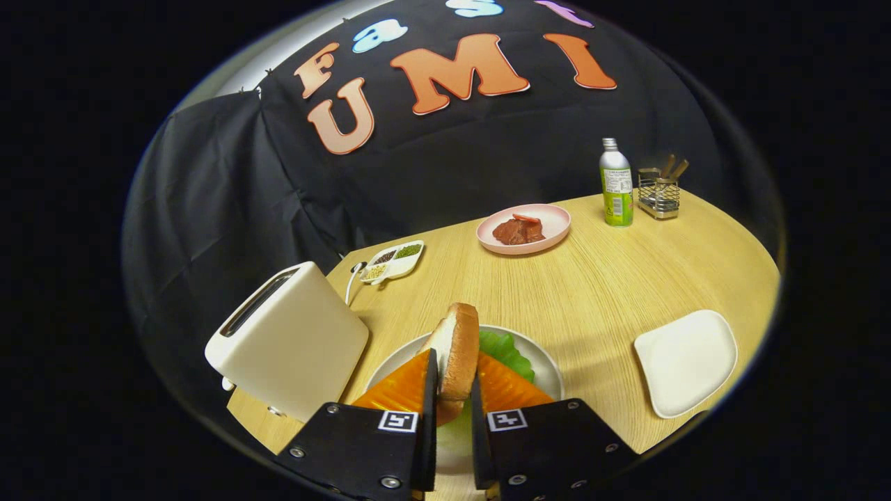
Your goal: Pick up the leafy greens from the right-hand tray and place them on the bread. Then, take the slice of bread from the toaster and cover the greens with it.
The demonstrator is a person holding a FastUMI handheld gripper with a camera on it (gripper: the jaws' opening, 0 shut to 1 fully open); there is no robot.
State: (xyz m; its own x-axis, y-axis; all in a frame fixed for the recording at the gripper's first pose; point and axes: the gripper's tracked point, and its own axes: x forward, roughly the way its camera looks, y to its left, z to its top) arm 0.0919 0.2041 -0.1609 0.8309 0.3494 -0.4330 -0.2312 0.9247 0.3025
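Tool [454, 390] clamped edge-on across a tan-crusted, soft, light bread slice [457, 348] at lower centre, above ruffled green lettuce [507, 351]; likely crushable, so grip gently.

tool [454, 390] clamps bread slice [459, 348] upright | over greens [507, 351] – white plate [546, 369]

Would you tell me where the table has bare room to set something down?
Bare wood lies between the pink plate and the white tray. It is crowded by the toaster and plate, where the hand-held gripper holds bread over greens.
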